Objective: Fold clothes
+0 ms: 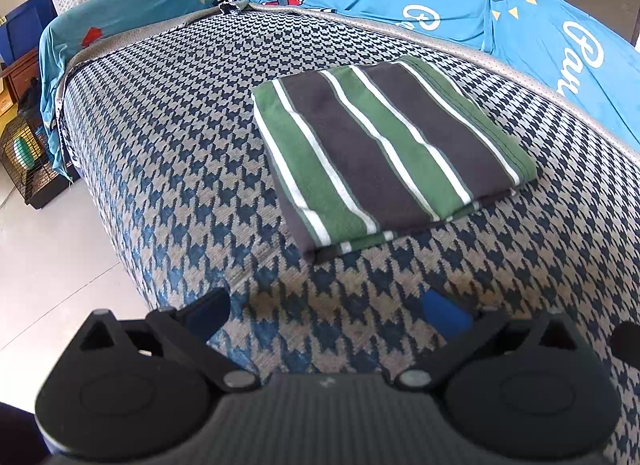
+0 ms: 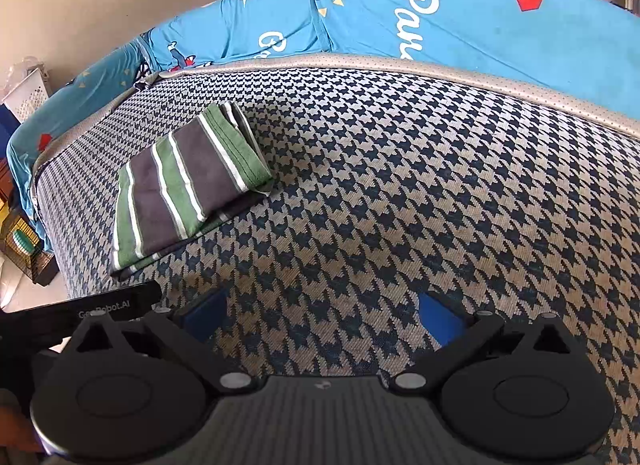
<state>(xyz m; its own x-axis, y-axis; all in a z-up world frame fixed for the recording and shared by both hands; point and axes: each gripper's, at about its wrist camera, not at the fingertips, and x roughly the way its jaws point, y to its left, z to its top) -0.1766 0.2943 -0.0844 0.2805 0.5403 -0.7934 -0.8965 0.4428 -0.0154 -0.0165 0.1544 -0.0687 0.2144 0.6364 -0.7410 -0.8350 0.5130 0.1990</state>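
Writing first: in the right wrist view I read "GenRobot.AI" in white on the black body of the left gripper poking in at the near left. On the blue cover draped over the sofa back, big white script reads "Pa…", rest cut off; a smaller white word to its left is too creased to read.

Claws: my left gripper stands wide, blue pads apart w/ nothing btwn them, only houndstooth sofa seat below. Right gripper also wide, nothing held, no contact w/ cloth.

Task item: folded striped garment, green/dark grey/white, lies flat on the seat, far of the left claw, clear of both. From the right wrist it sits far left.
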